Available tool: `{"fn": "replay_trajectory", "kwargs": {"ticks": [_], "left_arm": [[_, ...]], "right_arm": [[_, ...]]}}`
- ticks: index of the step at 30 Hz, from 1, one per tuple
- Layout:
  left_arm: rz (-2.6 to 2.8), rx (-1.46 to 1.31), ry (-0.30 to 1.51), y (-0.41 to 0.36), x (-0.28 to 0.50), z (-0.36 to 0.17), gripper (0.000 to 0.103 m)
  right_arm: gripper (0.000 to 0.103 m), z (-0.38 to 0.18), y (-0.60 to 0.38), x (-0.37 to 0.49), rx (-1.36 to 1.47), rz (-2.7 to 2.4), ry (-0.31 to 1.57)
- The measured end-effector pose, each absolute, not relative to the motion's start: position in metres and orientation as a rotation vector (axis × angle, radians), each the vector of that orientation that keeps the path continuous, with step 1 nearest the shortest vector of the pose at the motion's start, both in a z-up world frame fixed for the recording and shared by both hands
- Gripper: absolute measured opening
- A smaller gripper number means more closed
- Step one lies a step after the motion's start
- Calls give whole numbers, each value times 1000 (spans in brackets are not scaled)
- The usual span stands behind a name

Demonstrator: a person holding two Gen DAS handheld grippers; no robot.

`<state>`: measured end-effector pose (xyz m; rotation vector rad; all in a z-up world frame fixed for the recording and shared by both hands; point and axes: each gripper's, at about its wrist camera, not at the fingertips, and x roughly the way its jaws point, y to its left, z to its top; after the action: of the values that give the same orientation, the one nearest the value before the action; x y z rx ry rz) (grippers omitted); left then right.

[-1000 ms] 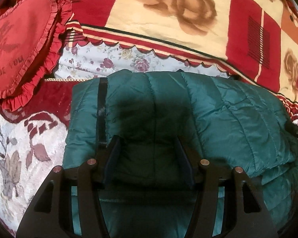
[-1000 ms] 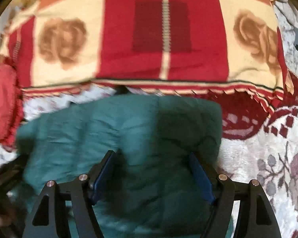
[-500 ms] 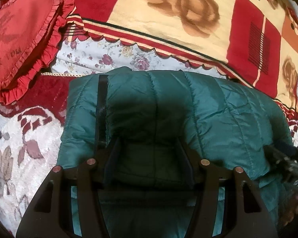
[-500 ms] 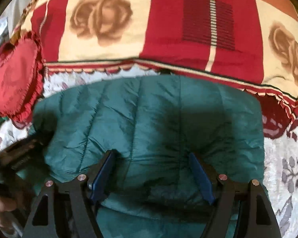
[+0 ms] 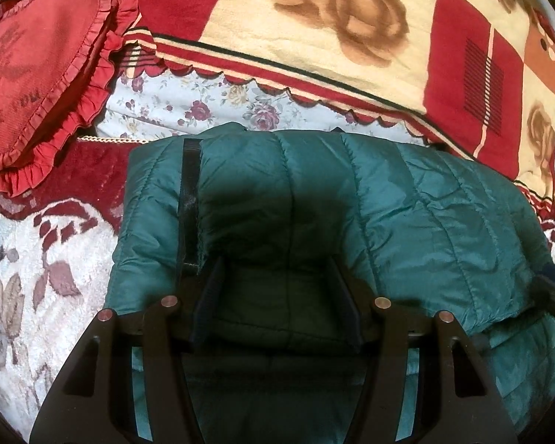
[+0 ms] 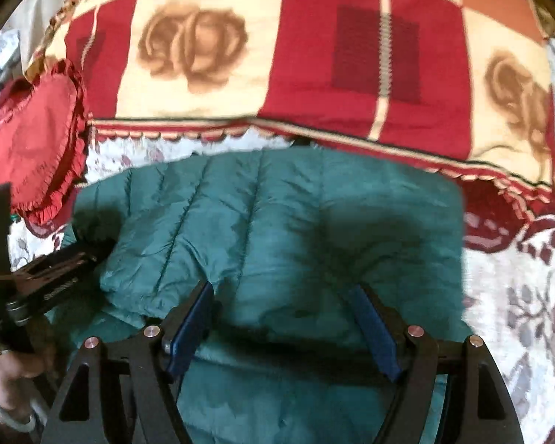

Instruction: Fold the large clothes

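Resting folded, green quilted jacket [image 5: 407,199] on bedspread [image 5: 14,277]

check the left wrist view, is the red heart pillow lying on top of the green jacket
No, the red heart pillow lies on the bedcover at the upper left, clear of the green jacket, with patterned fabric showing between them.

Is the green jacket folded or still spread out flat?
Folded. In the left wrist view the green jacket has an upper layer ending in a free edge above a lower layer, and it forms a compact block on the bedspread.
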<state>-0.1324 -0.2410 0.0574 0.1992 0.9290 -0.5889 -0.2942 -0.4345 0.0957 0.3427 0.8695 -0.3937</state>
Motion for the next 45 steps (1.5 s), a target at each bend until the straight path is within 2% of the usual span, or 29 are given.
{"fn": "replay_trajectory", "kwargs": {"ticks": [9,13,20,23,31,41,45], "left_arm": [[-582,205,898,-241,-136,55,57],[-597,182,921,-232,-138,63,57],[-586,177,912,-178,-175,95,57],[-598,160,930,-145,-198,96,57],[-600,102,941,-75,-264,97,57],[-562,111,922,-40,-326,89,57],[-532,101,921,-31,-337,80,57]], "right_arm": [[75,60,-457,-295,339,-466,972],[76,68,-455,-300,345,-454,970],[76,122,-442,-371,389,-390,886],[81,131,-436,-409,382,-370,904],[81,115,-418,-491,453,-398,931],[82,89,-367,-545,478,-374,933],[86,86,-359,-557,444,-397,933]]}}
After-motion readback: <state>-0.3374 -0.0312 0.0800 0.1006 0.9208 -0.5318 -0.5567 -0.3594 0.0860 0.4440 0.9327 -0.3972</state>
